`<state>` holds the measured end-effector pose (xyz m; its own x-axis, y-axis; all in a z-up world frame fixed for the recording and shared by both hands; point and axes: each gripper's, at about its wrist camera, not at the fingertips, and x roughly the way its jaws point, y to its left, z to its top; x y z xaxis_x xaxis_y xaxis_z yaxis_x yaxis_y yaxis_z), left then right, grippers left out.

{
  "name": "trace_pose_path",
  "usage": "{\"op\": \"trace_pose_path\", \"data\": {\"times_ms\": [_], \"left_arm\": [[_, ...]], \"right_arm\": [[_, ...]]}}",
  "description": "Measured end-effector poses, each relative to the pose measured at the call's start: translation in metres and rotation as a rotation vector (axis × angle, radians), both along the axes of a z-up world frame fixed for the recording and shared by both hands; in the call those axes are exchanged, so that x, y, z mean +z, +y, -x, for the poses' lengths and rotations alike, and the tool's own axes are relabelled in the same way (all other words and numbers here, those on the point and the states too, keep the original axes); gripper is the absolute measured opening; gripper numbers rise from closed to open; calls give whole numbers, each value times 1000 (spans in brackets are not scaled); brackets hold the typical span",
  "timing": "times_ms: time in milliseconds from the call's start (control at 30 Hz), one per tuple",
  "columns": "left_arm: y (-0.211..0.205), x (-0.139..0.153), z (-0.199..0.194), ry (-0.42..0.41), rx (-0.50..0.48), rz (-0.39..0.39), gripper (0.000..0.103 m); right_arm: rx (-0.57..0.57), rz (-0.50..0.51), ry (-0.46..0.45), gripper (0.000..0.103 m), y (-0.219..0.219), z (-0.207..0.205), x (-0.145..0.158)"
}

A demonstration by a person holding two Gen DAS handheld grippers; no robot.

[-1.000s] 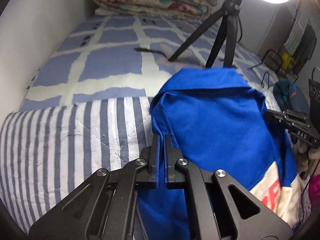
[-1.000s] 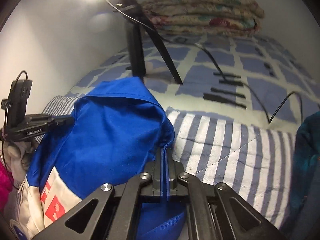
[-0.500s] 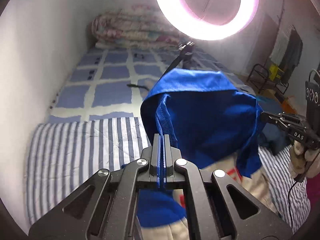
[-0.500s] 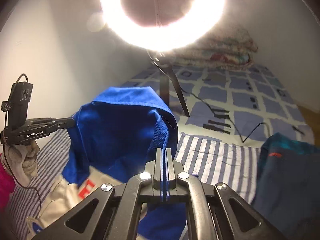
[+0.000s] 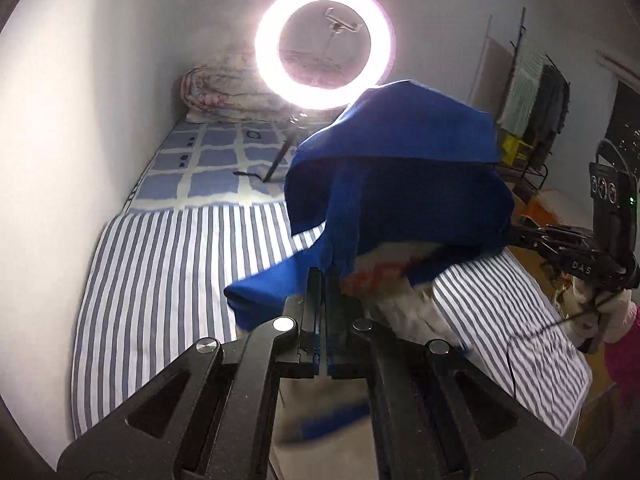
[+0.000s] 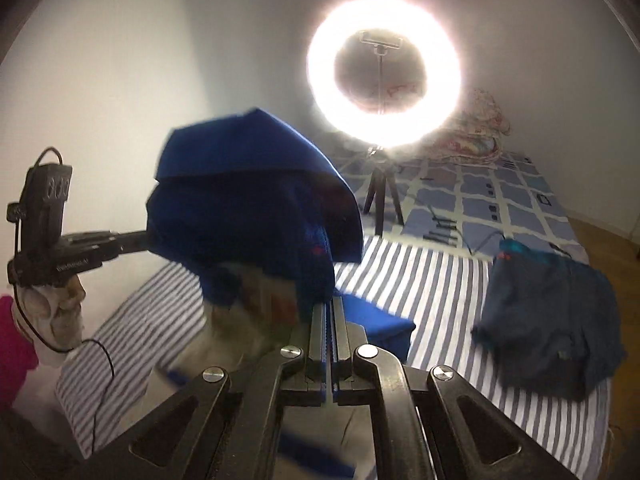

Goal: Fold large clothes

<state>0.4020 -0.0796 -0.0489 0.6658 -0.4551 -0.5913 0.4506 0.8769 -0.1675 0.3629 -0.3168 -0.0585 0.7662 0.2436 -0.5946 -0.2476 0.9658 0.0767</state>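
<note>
— So, what do the two tools hold?

— Both hold the same blue garment (image 5: pixel 400 168). The left gripper (image 5: pixel 323 280) has its jaws pressed together on a blue fold, and the right gripper (image 6: pixel 331 308) is also closed tight on blue cloth. In the left view I see the right tool at the right side, its tip touching the far edge of the garment.

— Where is the garment?

— It hangs in the air above the striped sheet (image 5: pixel 168 280) of the bed, stretched between the two tools. Its lower part is cream with some red print, and it is blurred. One blue sleeve end droops over the stripes near the middle of the bed.

— And around it?

— A ring light (image 6: pixel 384 76) on a tripod stands on the checked cover (image 6: pixel 480 196) toward the head of the bed. A dark teal garment (image 6: pixel 548 320) lies at the right edge of the bed. A folded quilt (image 5: pixel 224 92) rests in the far corner by the wall.
</note>
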Motion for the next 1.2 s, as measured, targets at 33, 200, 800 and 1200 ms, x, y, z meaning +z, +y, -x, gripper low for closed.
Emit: {"op": "trace_pose_path", "data": {"times_ms": [33,200,800,1200], "left_arm": [[1,-2,11,-1,-2,-2,0],[5,-23,72,9,-10,-26,0],[37,-115,206,167,-11,-172,0],[83,23,241,81,-1,111,29]], "right_arm": [[-4,-2,7,0,1,17,-4],[-12,-25,34,0,4,75,-25],[-86,44,209,20,15,215,-97],[-47,20,-25,45,46,311,43]]}}
